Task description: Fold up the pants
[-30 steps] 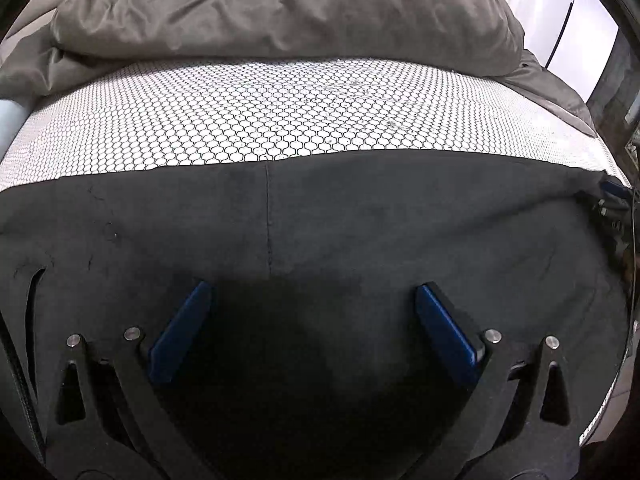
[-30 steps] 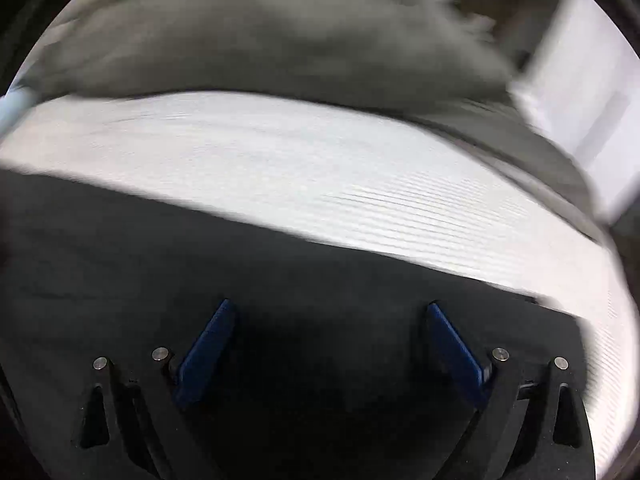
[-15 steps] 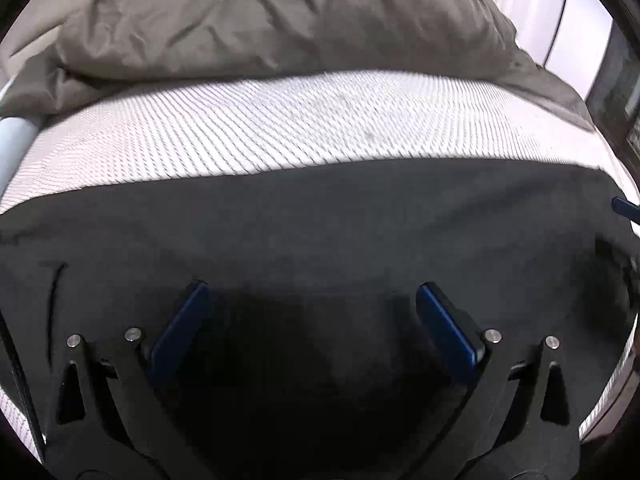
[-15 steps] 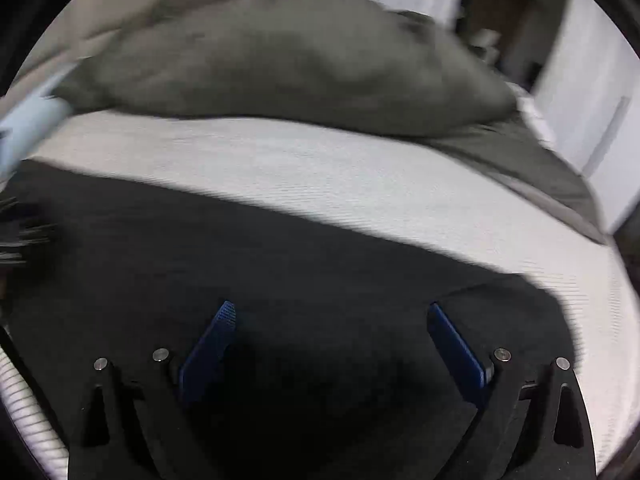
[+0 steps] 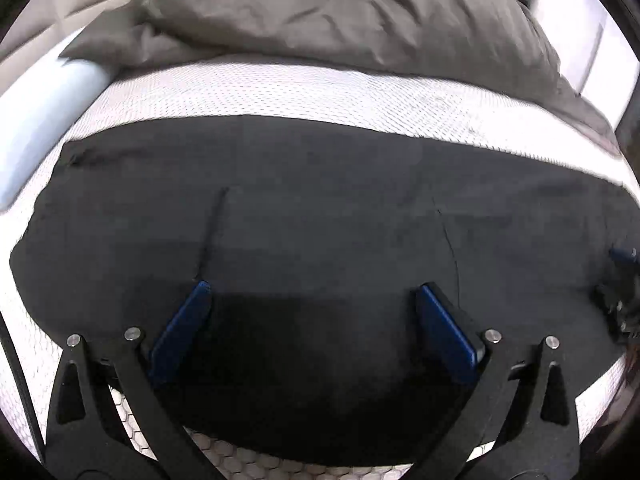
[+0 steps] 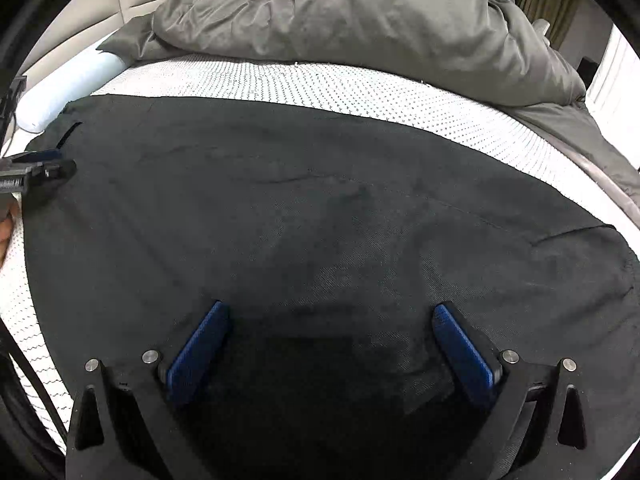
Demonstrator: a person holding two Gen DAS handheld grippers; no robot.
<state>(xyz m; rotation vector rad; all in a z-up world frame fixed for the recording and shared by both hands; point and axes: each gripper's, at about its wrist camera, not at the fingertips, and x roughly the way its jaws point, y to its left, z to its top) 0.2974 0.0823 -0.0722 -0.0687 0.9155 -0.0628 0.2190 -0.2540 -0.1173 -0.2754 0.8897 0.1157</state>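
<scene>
Black woven fabric pants [image 6: 320, 208], flat before grey rumpled duvet [image 6: 360, 12]. Left gripper [image 5: 310, 300], right gripper [image 6: 330, 320]: released, right's jaws just widened, nothing between. Advice: pinch matching edge corners, lift evenly.

pants [image 6: 320, 200] lie spread flat across the near part of a mattress [image 6: 360, 96]. behind them a bare strip of mattress, then a heaped duvet [image 6: 360, 12] along the far side. a bolster [image 6: 68, 84] lies at the far left, beside the pants' left end. each gripper hangs over the pants' near edge.
</scene>
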